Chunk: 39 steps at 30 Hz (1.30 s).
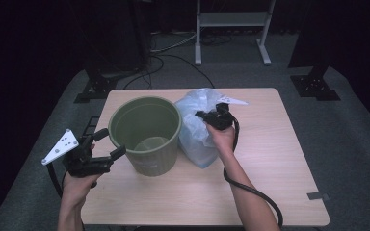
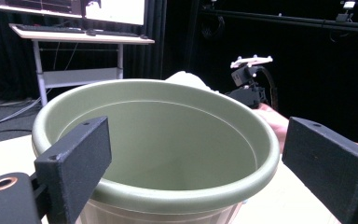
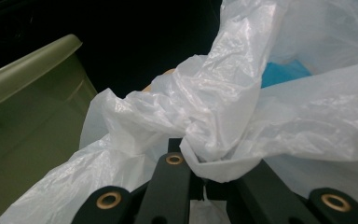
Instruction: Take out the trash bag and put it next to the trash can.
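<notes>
While claws hover: one bin (image 1: 147,134), one bag (image 1: 198,126)

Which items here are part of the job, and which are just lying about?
In the job:
- green bin, empty, on the table
- white plastic bag beside the bin, pinched in the right claw
- left claw, open around the bin's near rim

Lying about:
- white desk frame on the floor behind
- floor cables
- grey tape tab at the table's near right corner

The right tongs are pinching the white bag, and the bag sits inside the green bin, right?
Not quite. The right tongs do pinch the bag, but the high view shows it standing on the table beside the bin, not in it.
</notes>
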Tool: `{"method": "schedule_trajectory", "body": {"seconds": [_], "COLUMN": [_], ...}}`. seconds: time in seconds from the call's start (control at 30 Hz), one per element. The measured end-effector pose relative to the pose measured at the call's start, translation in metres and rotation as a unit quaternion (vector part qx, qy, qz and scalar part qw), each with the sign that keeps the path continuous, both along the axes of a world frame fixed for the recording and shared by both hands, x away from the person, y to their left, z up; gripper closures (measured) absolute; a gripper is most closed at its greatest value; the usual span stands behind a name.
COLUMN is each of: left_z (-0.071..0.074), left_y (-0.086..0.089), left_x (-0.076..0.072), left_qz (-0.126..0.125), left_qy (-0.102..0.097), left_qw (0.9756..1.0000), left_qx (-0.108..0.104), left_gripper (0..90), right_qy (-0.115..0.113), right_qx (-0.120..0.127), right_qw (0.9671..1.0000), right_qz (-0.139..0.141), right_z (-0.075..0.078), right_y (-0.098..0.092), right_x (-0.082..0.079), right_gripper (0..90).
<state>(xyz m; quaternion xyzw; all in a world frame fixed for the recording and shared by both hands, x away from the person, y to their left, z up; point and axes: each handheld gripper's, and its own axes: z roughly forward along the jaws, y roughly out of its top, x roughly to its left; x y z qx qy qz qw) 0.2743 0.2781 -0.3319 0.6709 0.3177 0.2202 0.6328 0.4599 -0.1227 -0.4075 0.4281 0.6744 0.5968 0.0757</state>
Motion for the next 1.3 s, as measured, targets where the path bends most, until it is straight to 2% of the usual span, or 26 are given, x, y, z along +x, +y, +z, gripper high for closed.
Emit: {"method": "schedule_trajectory", "body": {"seconds": [0.3,0.43,0.57,0.7,1.07,1.3], "left_z": [-0.001,-0.001,-0.001,-0.002,-0.002,-0.003], "left_y": [0.0,-0.001,-0.003,-0.003,-0.004,-0.005], "left_x": [-0.001,-0.001,-0.001,0.0,0.0,0.0], "left_qz": [0.0,-0.001,-0.002,-0.003,-0.004,-0.006], "left_qy": [0.001,0.001,0.001,0.003,0.004,0.005], "left_qw": [1.0,1.0,1.0,1.0,1.0,0.9999], "left_qx": [0.001,0.003,0.005,0.007,0.007,0.009], "left_gripper": [6.9,6.9,6.8,6.9,6.9,6.9], "right_qy": [0.003,0.005,0.001,0.002,-0.006,-0.015], "right_qx": [-0.003,0.013,0.008,0.006,0.017,0.015], "right_qw": [0.9997,0.9996,0.9998,0.9999,0.9998,0.9996], "right_qz": [0.023,0.024,0.017,0.01,0.009,0.017], "right_z": [-0.005,-0.004,-0.002,-0.001,0.002,0.008], "right_y": [0.009,0.003,-0.003,-0.01,-0.026,-0.036], "right_x": [-0.003,-0.005,-0.009,-0.011,-0.02,-0.029], "right_gripper": [87.4,74.5,61.8,53.3,38.9,35.6]}}
